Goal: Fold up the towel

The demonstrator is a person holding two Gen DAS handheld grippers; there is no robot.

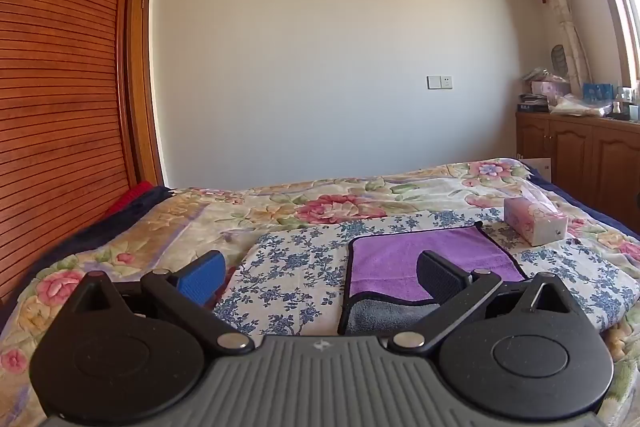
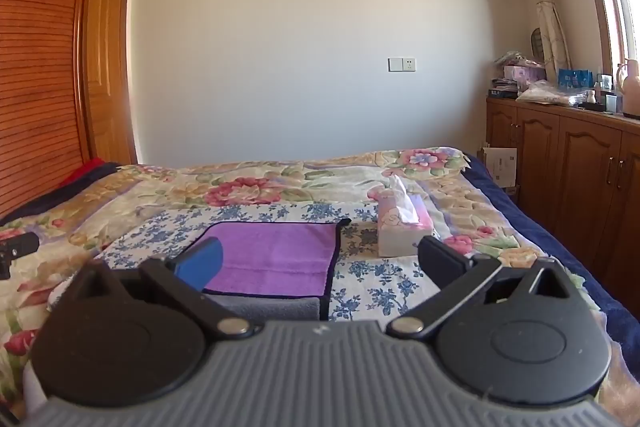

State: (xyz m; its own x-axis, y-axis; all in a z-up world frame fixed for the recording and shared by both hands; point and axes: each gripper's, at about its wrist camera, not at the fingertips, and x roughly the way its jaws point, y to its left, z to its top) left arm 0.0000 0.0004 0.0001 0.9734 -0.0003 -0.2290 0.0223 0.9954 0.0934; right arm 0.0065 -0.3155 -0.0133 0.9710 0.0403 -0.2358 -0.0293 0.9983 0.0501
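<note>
Floral quilt (image 1: pixel 312 195) covers the bed; a blue-flowered cloth (image 1: pixel 296 259) is spread on top, prob. as a flat work patch. On it lies the purple towel (image 2: pixel 276 259), dark-edged, grey underside showing at the near edge, so it looks part-folded already w/ one more fold to go. Tissue box (image 2: pixel 400 231) sits just beside its far right corner, out of the fold path. Left gripper (image 1: pixel 320 277) & right gripper (image 2: pixel 320 267) hover low at the near edge, both jaws spread wide, holding nothing.
</note>
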